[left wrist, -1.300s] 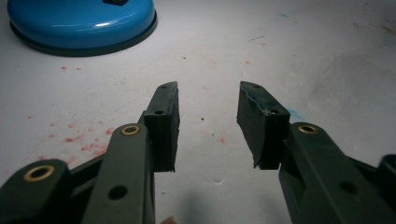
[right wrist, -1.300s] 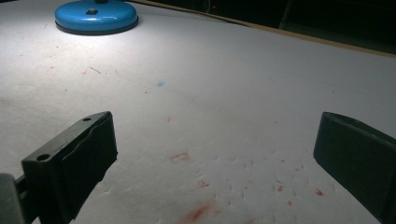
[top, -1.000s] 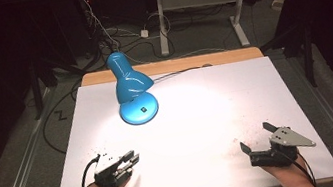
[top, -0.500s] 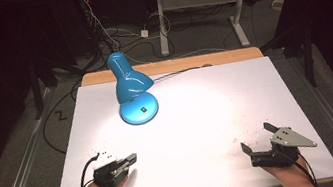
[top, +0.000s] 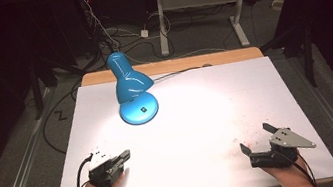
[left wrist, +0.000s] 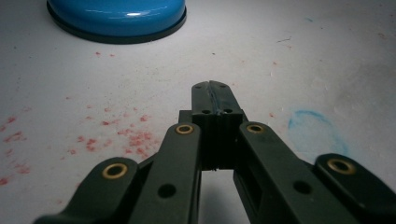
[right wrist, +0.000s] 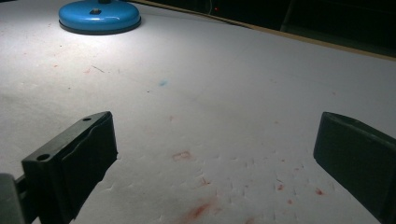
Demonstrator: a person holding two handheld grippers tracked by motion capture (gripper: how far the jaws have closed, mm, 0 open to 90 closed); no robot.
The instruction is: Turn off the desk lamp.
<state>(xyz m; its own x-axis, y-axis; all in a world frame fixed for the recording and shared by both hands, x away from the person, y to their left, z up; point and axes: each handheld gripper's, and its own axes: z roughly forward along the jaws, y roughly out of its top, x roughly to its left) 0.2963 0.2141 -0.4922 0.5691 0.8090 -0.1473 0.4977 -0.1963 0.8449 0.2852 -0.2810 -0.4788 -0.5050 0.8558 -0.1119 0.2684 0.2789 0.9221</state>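
The left gripper (top: 123,156) has just closed on nothing, the right gripper (top: 256,138) stands wide apart, both near the lamp (top: 133,89) on the white surface (top: 199,118).

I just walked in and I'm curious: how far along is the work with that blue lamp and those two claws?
Nothing looks done yet. The glossy blue desk lamp stands lit and untouched at the back of the white paper-covered table. In hand: the left claw has just closed on nothing, jaws pressed together; the right claw rests open near the front edge. Both lie well short of the lamp, so any reaching or handling seems still ahead.
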